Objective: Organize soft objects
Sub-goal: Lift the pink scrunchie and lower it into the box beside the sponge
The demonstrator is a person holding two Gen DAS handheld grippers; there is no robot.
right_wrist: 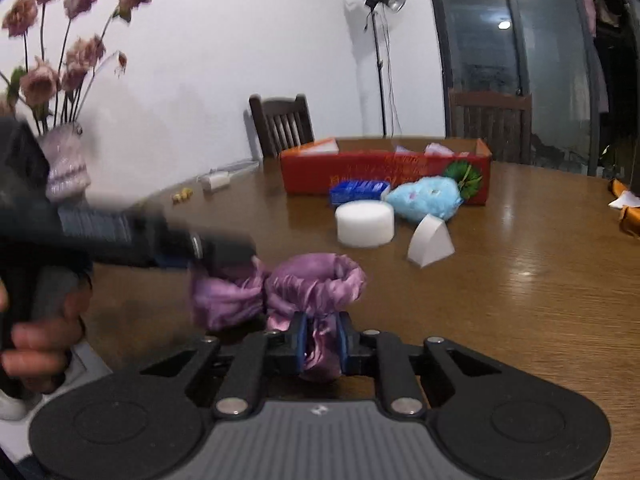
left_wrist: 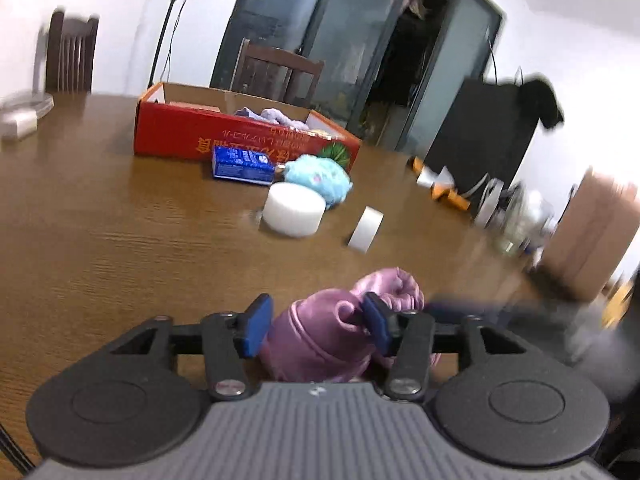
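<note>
A crumpled purple satin cloth (left_wrist: 320, 332) lies on the near part of the wooden table (left_wrist: 100, 220). In the left wrist view it bulges between the blue pads of my left gripper (left_wrist: 316, 326), whose jaws stand apart around it without squeezing it. In the right wrist view my right gripper (right_wrist: 323, 344) is shut on a pinched fold of the same cloth (right_wrist: 316, 280). The left gripper (right_wrist: 224, 252) shows there as a dark blur at the cloth's left end, with a person's hand (right_wrist: 36, 344) on its handle. A red cardboard box (left_wrist: 224, 136) with soft items inside stands farther back.
In front of the box lie a light blue plush toy (left_wrist: 320, 176), a small blue carton (left_wrist: 242, 164), a white foam cylinder (left_wrist: 294, 208) and a white wedge (left_wrist: 366, 228). A vase of dried flowers (right_wrist: 66, 168) stands at the left. Chairs ring the table.
</note>
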